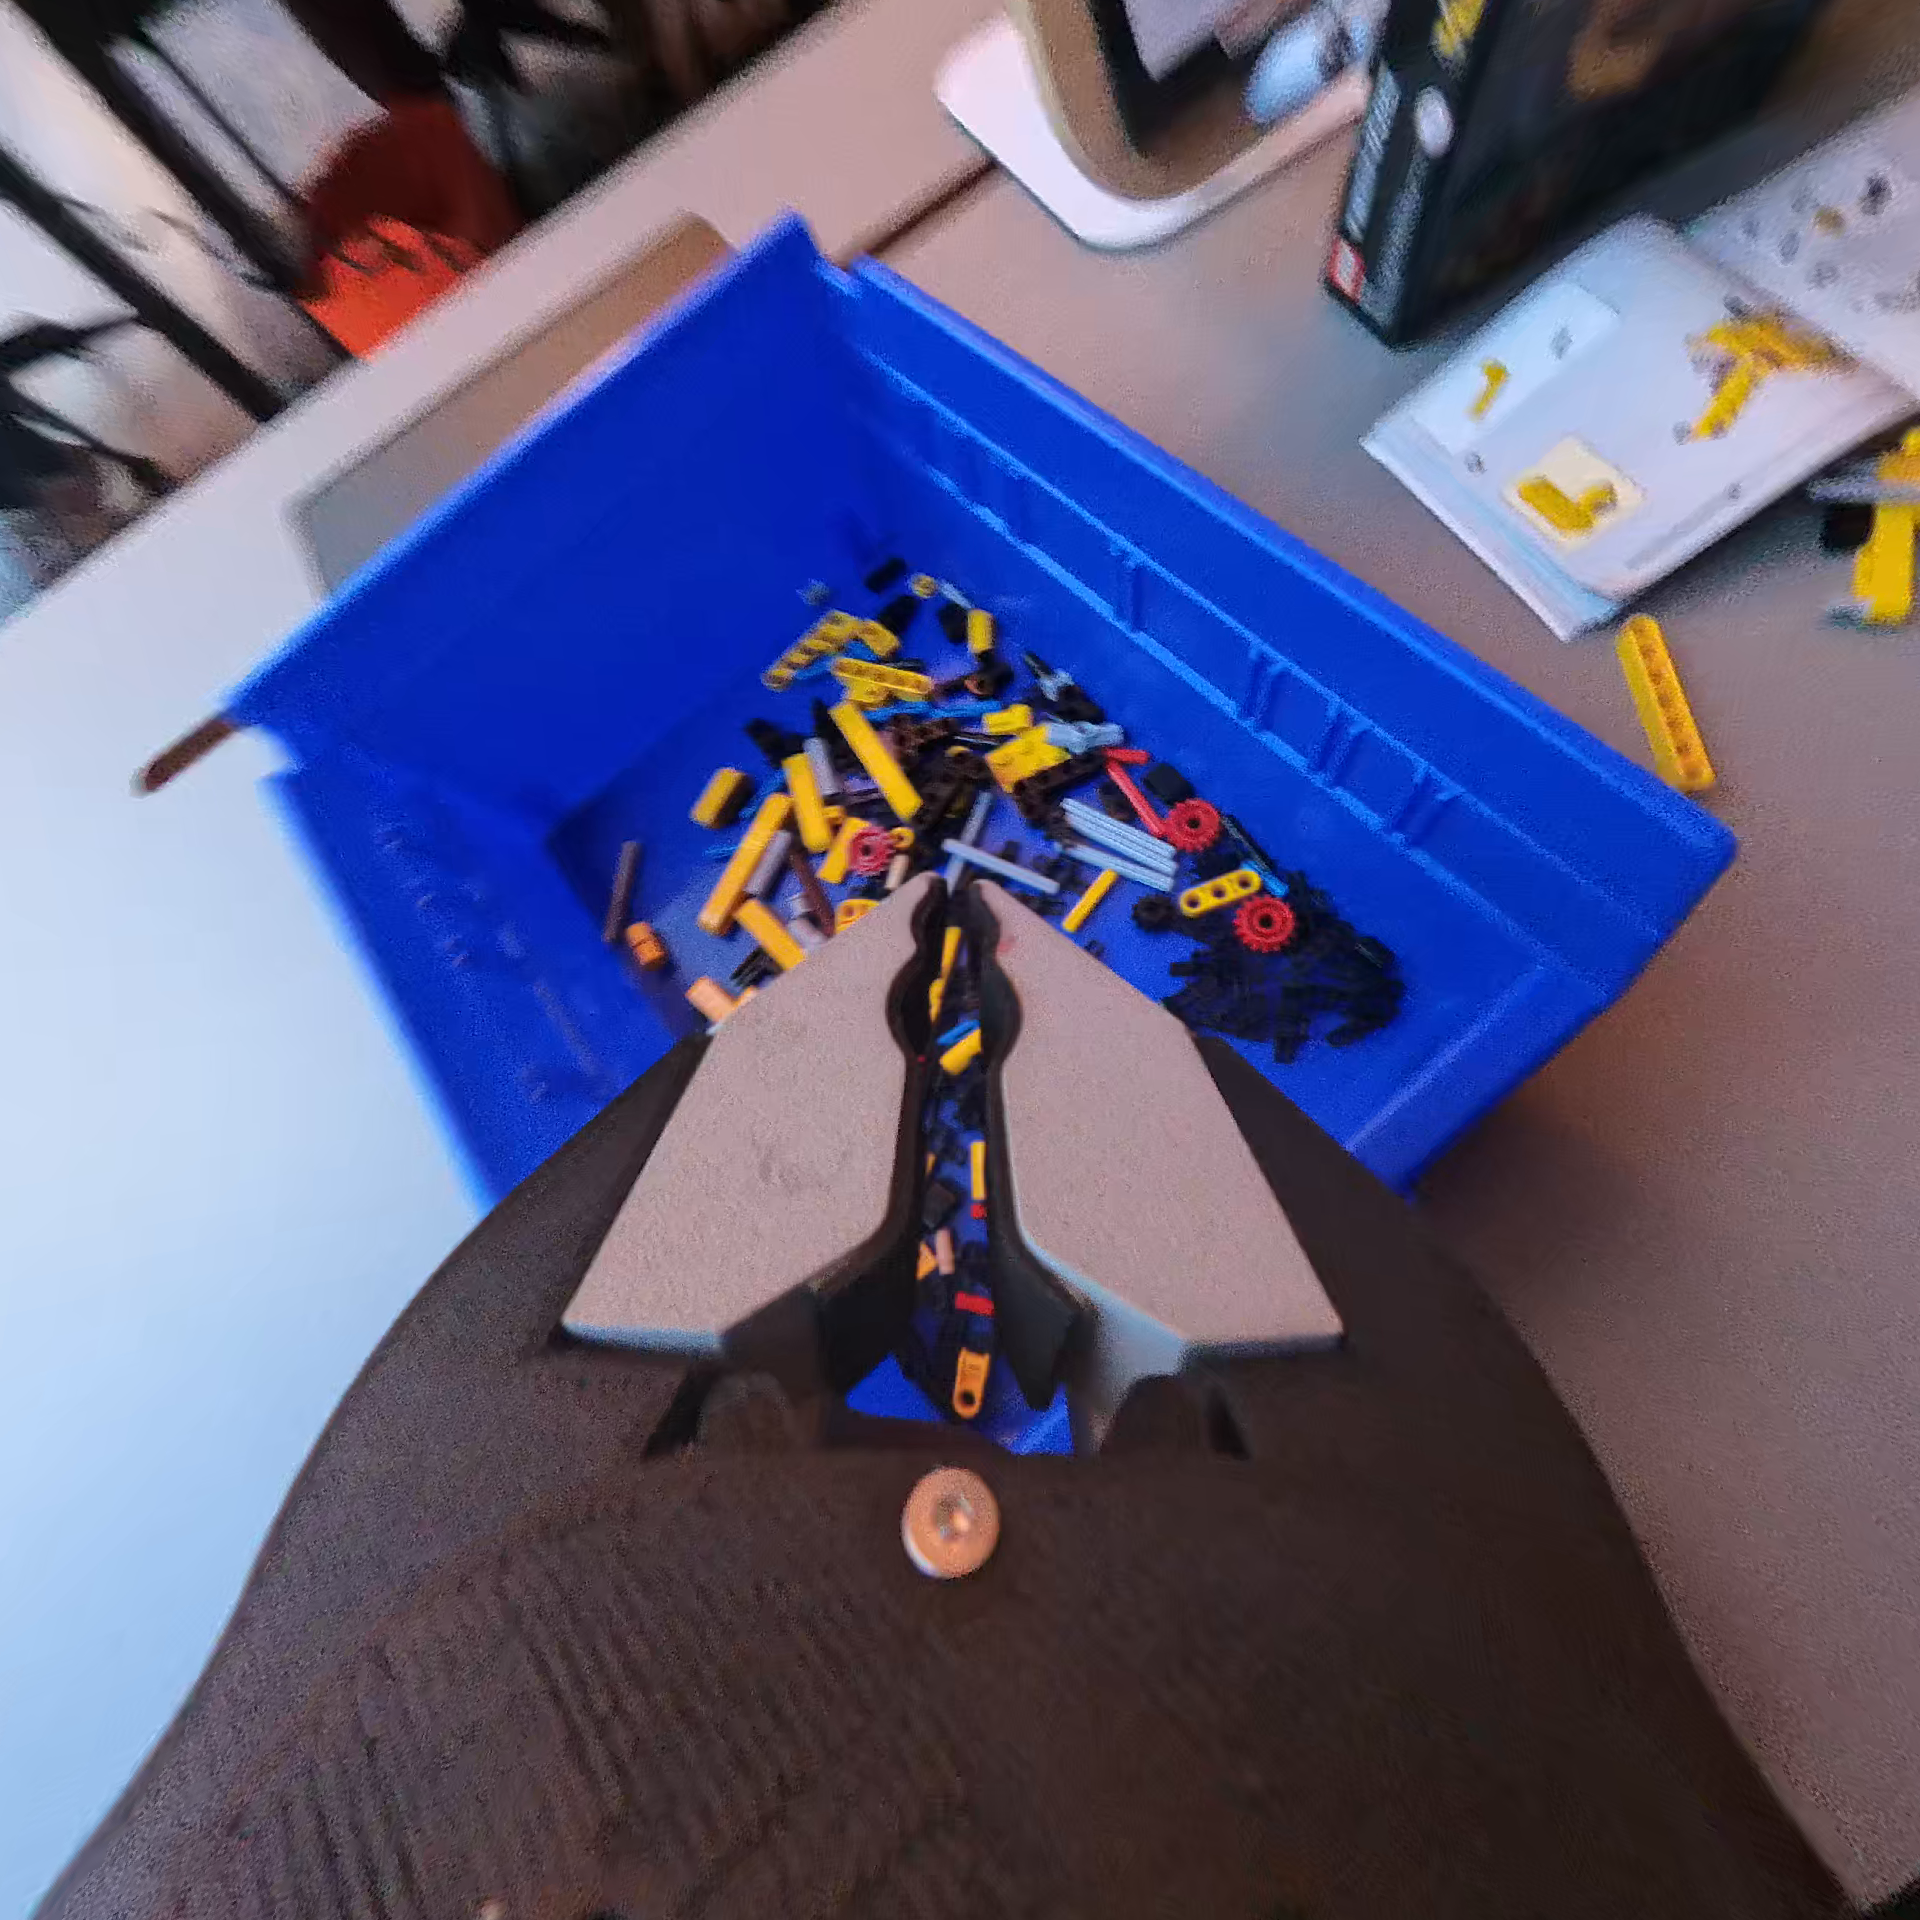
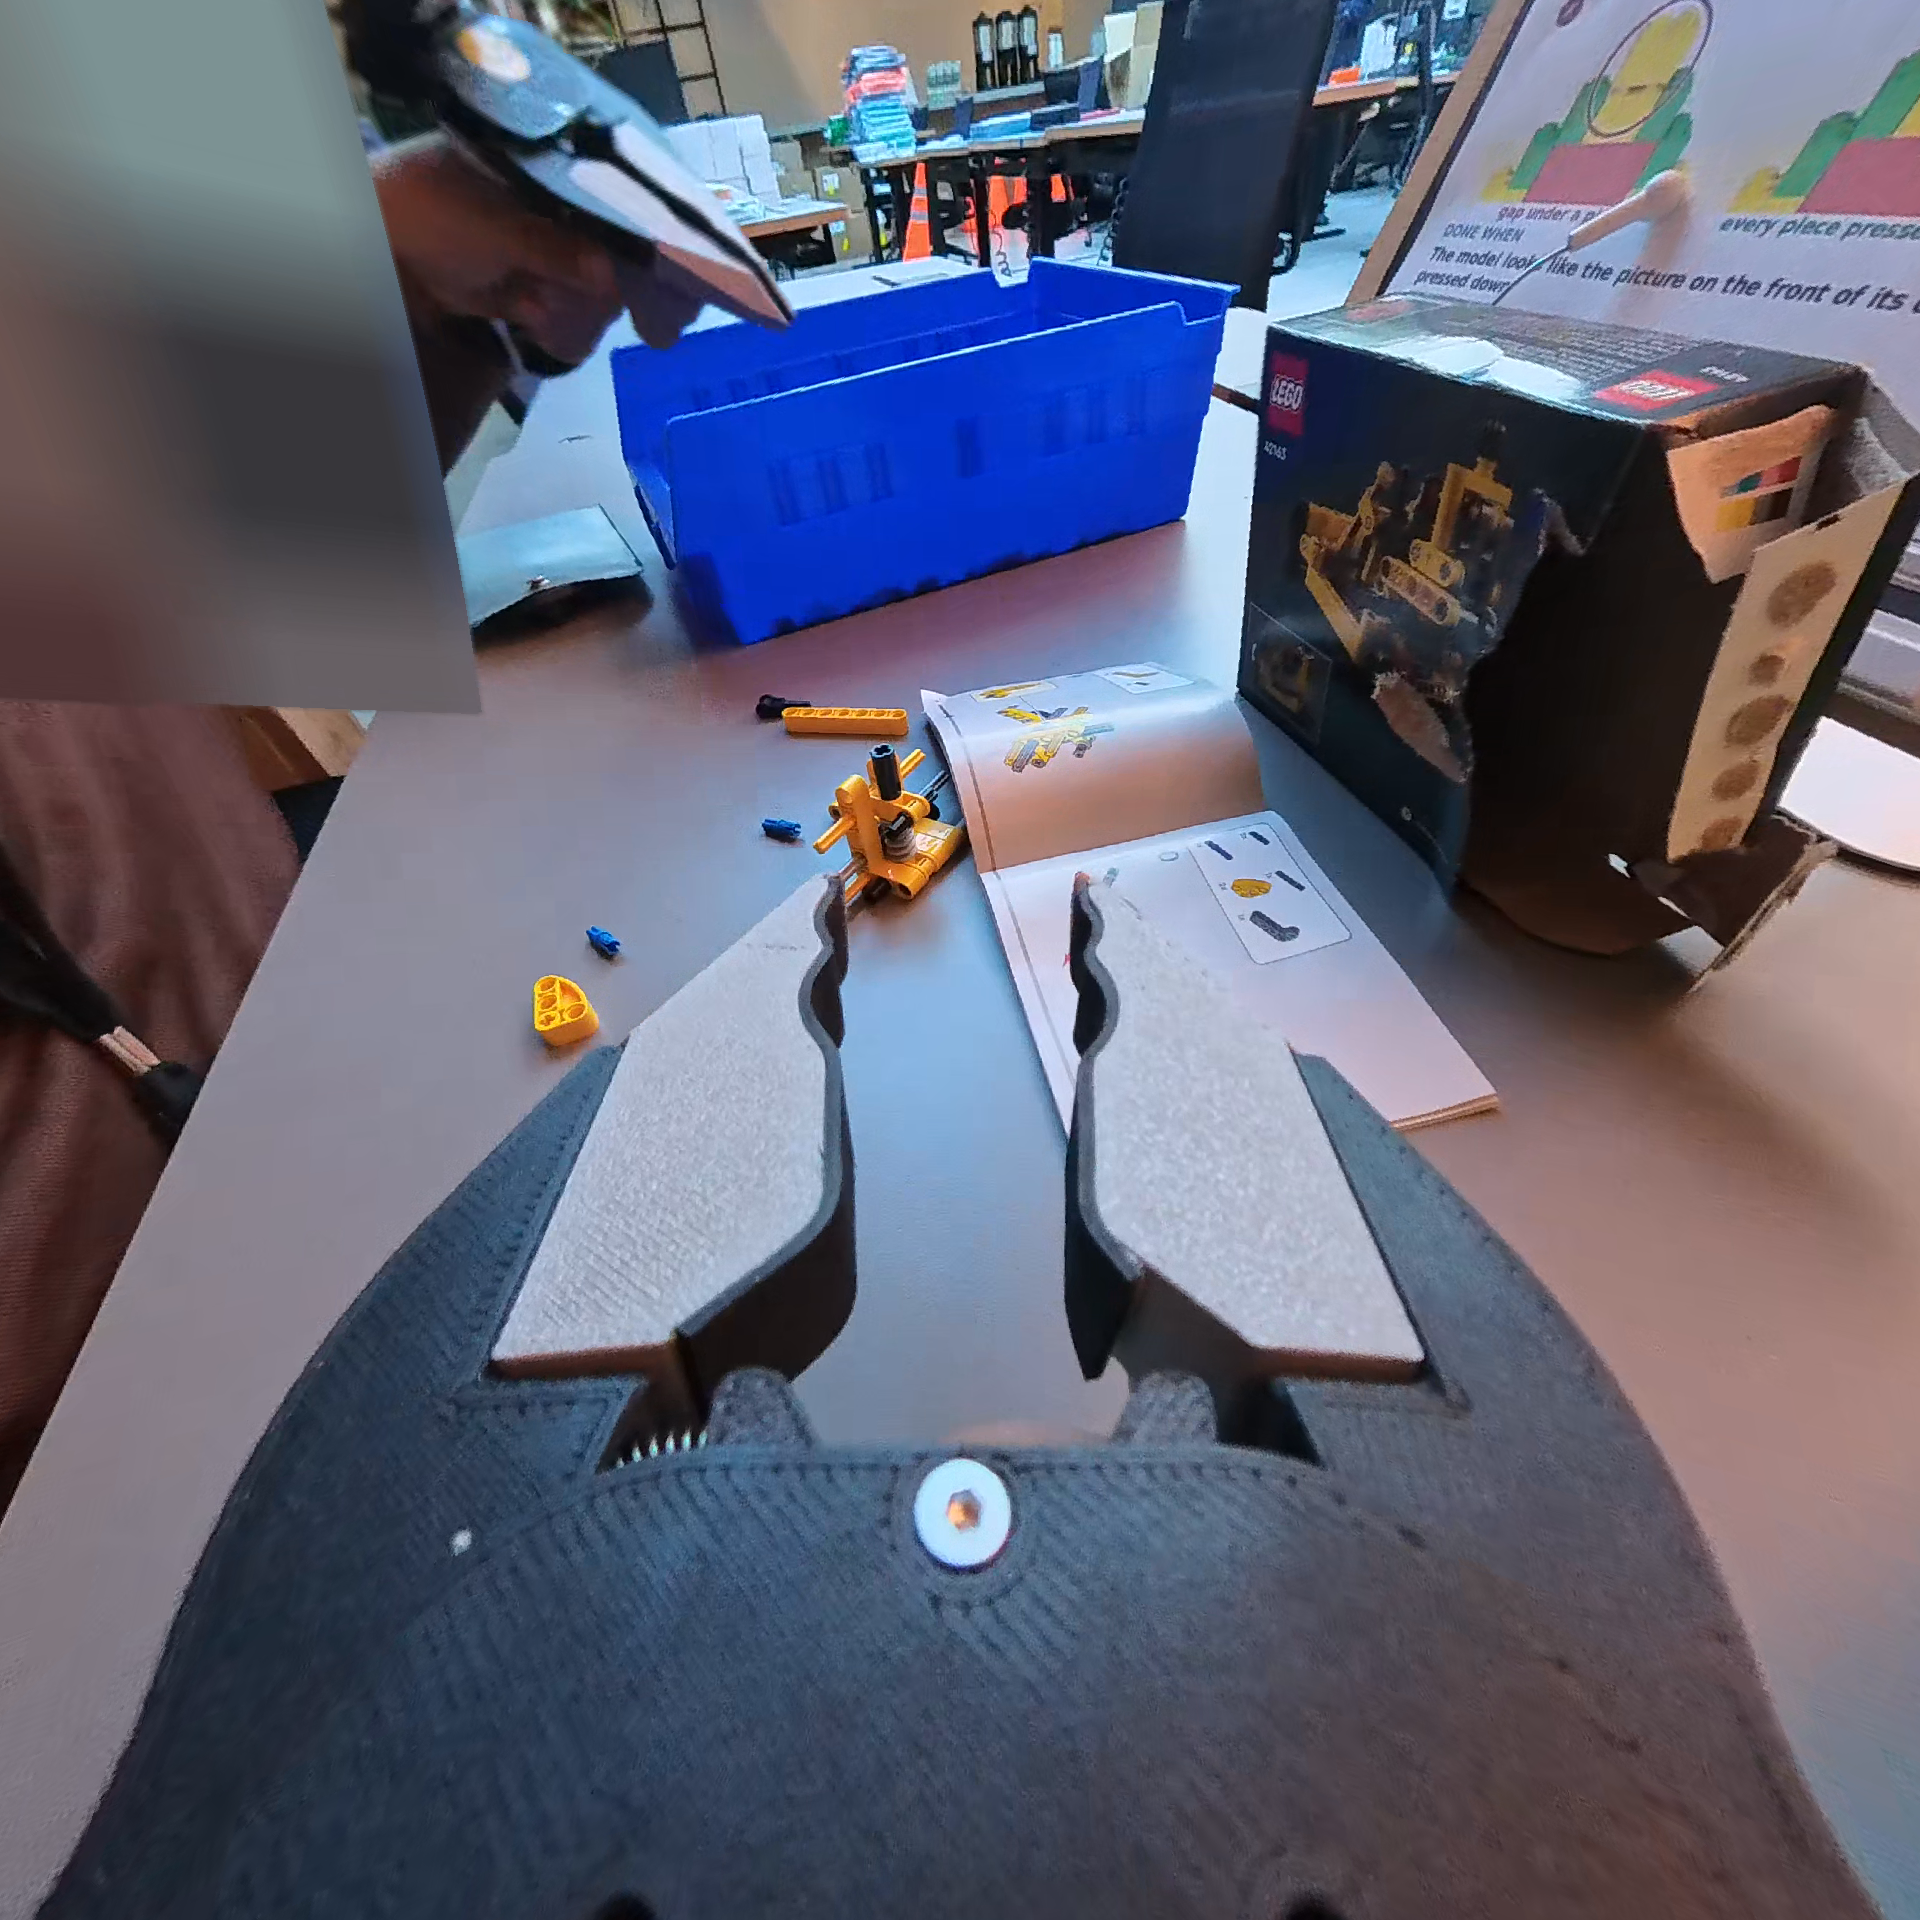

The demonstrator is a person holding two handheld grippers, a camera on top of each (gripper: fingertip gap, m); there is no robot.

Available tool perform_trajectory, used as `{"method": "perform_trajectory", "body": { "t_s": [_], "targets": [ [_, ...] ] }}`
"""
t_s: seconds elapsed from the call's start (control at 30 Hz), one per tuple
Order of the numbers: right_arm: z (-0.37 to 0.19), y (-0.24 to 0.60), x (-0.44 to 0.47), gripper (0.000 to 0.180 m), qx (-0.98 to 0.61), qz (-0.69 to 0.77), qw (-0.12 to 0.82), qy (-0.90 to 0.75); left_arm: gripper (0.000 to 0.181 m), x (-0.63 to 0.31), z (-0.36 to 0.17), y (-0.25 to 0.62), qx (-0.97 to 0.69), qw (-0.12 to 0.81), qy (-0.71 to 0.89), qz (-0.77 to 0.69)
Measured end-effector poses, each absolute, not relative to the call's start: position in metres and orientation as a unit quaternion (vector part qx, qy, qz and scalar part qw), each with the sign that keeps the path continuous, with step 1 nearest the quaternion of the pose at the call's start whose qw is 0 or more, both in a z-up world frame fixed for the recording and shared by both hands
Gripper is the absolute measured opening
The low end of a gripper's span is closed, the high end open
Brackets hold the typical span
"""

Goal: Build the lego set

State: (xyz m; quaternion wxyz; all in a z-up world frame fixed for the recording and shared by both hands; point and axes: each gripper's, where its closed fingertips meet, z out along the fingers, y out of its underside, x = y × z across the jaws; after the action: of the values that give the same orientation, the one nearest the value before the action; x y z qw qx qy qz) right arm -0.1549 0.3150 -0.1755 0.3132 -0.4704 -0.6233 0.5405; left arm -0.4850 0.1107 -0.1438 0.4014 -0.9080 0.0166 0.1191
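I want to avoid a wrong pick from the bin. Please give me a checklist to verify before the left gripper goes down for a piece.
1. Left gripper over the blue bin: ok.
2. Left jaws open for a pick: not ok, nearly shut.
3. Loose pieces in reach below: ok.
4. Which piece is the target: cannot tell.
5. Right gripper empty and open: ok.
6. Part-built model free on table: ok.

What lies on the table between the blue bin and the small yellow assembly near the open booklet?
In the right wrist view, a yellow beam and a black pin lie between the blue bin and the yellow assembly.
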Motion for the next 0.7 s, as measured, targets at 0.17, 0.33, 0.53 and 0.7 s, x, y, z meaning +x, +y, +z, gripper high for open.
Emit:
{"method": "perform_trajectory", "body": {
  "t_s": [0.17, 0.33, 0.53, 0.7],
  "targets": [
    [-0.175, 0.313, -0.154, 0.038, -0.463, 0.534, 0.322, -0.63, 0.023, -0.524, -0.188, 0.143, -0.958, 0.227, 0.073, 0.158],
    [-0.175, 0.31, -0.153, 0.035, -0.455, 0.533, 0.325, -0.634, 0.027, -0.538, -0.216, 0.14, -0.983, 0.131, 0.079, 0.1],
    [-0.175, 0.308, -0.152, 0.033, -0.451, 0.536, 0.321, -0.638, 0.03, -0.544, -0.235, 0.127, -0.99, 0.087, 0.073, 0.079],
    [-0.176, 0.306, -0.152, 0.032, -0.45, 0.532, 0.321, -0.641, 0.029, -0.545, -0.238, 0.131, -0.991, 0.075, 0.087, 0.072]
  ]
}}
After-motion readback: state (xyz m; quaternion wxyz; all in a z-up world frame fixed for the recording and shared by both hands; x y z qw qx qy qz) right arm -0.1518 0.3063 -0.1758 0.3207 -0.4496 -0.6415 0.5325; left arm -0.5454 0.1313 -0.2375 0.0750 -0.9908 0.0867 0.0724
